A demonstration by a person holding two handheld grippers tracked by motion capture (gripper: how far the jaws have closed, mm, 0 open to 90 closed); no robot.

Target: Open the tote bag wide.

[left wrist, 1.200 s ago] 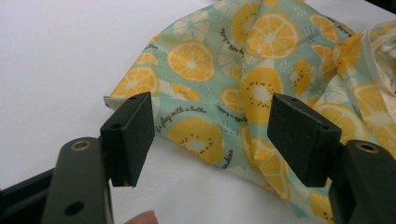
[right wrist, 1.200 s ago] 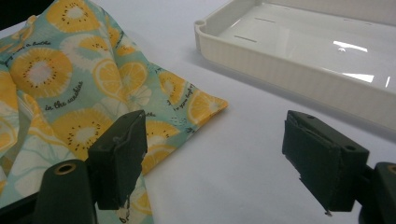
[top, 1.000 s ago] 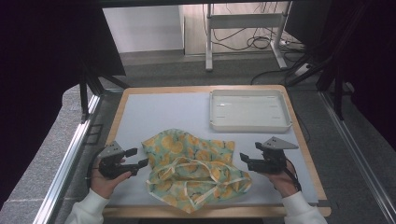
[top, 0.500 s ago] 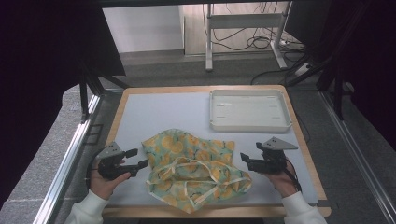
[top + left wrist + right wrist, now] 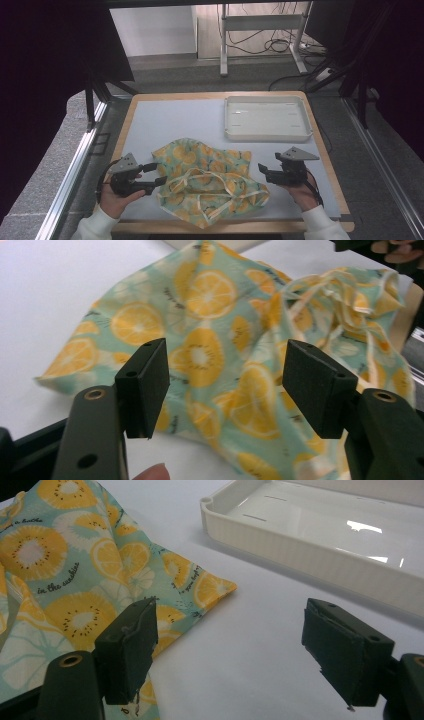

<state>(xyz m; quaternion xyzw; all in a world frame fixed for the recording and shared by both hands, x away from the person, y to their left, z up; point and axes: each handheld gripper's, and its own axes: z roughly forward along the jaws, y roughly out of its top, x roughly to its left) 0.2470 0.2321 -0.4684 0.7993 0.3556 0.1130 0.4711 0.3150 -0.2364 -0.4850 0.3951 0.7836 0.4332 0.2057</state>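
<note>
A crumpled cloth [image 5: 210, 175] printed with orange slices on pale green lies at the front middle of the mat. My left gripper [image 5: 156, 175] is at the cloth's left edge. Its jaws stand open and have just been closing a little. In the left gripper view [image 5: 225, 385] the cloth [image 5: 210, 355] lies spread beyond them, with nothing pinched. My right gripper [image 5: 261, 172] hovers just off the cloth's right side, also open. In the right gripper view [image 5: 235, 650] a corner of the cloth [image 5: 65, 580] lies to the left of its jaws, and bare mat is between them.
An empty white tray [image 5: 267, 134] stands at the back right of the grey-blue mat [image 5: 175, 125], and its ribbed wall [image 5: 300, 555] is seen close in the right gripper view. Metal rails run along both sides of the table. Cables lie on the floor beyond it.
My left gripper has moved a short way toward the cloth's left edge and slightly up. The right gripper and the cloth have stayed where they were.
</note>
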